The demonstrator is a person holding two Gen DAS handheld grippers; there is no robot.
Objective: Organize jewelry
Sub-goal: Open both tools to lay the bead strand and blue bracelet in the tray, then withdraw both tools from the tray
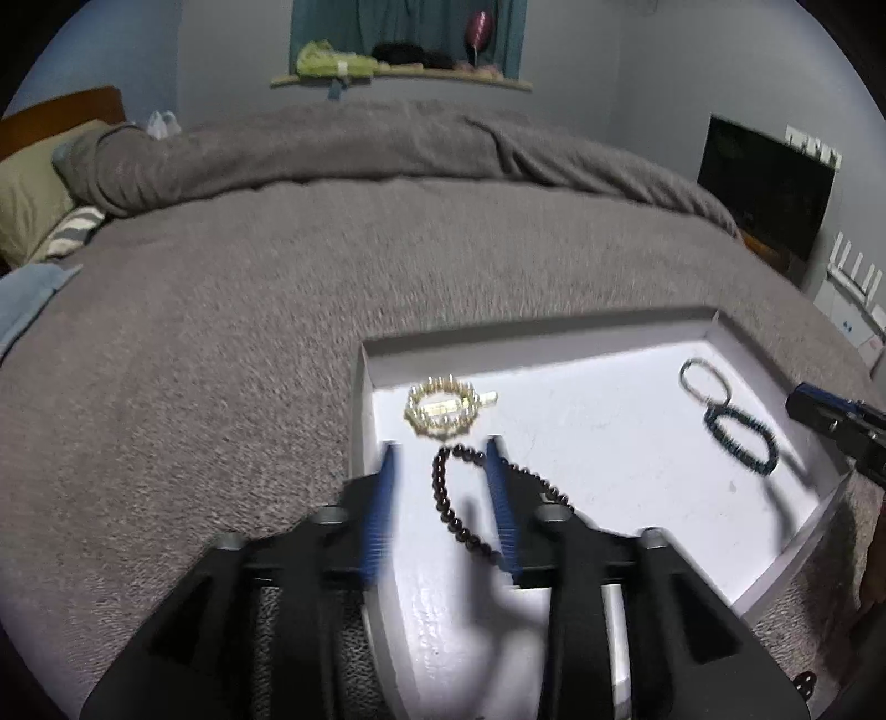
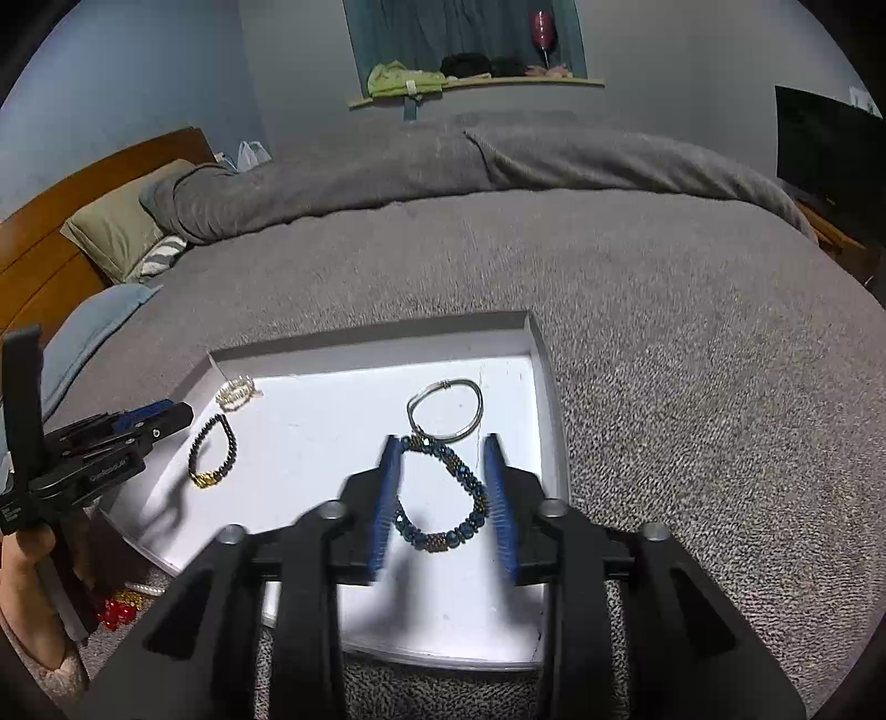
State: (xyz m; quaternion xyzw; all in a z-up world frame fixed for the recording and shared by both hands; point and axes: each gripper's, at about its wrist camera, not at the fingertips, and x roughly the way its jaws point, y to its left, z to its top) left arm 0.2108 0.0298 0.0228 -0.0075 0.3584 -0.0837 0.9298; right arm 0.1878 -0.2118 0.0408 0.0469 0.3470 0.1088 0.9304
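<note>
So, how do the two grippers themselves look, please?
The left gripper and the right gripper look alike: matte black angular bodies with triangular cut-outs, grey round bolt heads, and jaws lined with ribbed blue pads. Small white lettering marks the left one's body.

Home bedroom. Large bed under grey blanket point(image 2: 637, 288) fills both views — wooden headboard point(image 2: 66, 232) at left, olive pillow point(image 2: 119, 221) and striped pillow point(image 2: 160, 260) against it, rumpled grey duvet point(image 1: 332, 155) along far edge. Blue-grey walls; teal curtain point(image 2: 459, 27) above window ledge point(image 2: 476, 86) holding green cloth point(image 2: 404, 77) and red wine glass point(image 2: 545, 30). Dark TV screen point(image 1: 767, 188) at right — white shallow tray point(image 2: 548, 387) of bracelets laid on bed.
</note>
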